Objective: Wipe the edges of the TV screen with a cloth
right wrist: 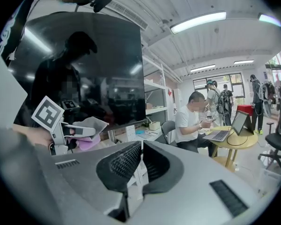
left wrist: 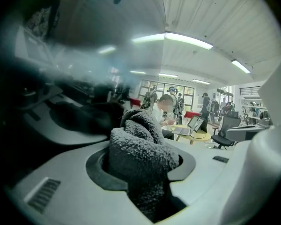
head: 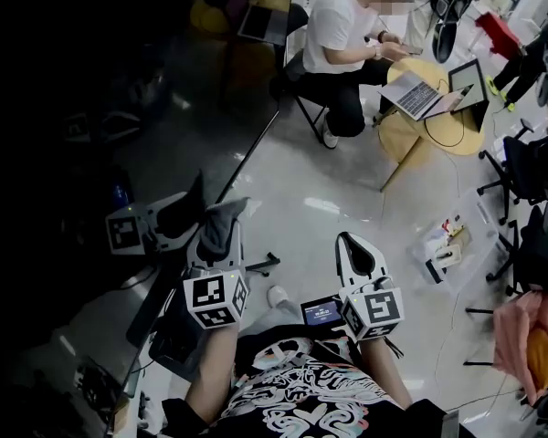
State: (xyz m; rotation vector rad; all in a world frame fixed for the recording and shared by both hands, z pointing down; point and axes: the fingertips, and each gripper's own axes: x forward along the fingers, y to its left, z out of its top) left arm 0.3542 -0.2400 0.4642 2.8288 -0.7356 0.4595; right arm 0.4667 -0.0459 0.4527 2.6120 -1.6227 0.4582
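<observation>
**Entry 1 – cloth.** A dark grey, fleecy, bunched cloth [left wrist: 140,146] is clamped between the jaws of the left hand-held gripper [head: 221,234]. A wad stands up out of the jaws and the rest is drawn down between them (a pinkish fold shows under the cloth in the right gripper view).

**Entry 2 – screen.** A large, black, glossy flat TV screen [right wrist: 91,64] stands upright and unlit, mirroring the room. In the right gripper view the cloth sits at the screen's lower edge, toward the left end. Whether it touches the edge cannot be told.

**Entry 3 – right hand-held gripper [right wrist: 140,156].** The jaws are drawn to a narrow slit with nothing between them. It is held low, beside the left one and apart from the screen.

**Entry 4 – step in hand (judgement).** The cloth is gripped and brought up to the lower edge, so the wipe along that edge is either just starting or under way. The other edges appear to remain.

**Entry 5 – next move (judgement).**
- Press the wad flat on the border.
- Draw it along the edge with even contact, then turn at the corner and go up the side.
- Let only fabric meet the glass, not the hard jaw tips.
- The grip must be firm enough that the cloth does not drag out.
</observation>
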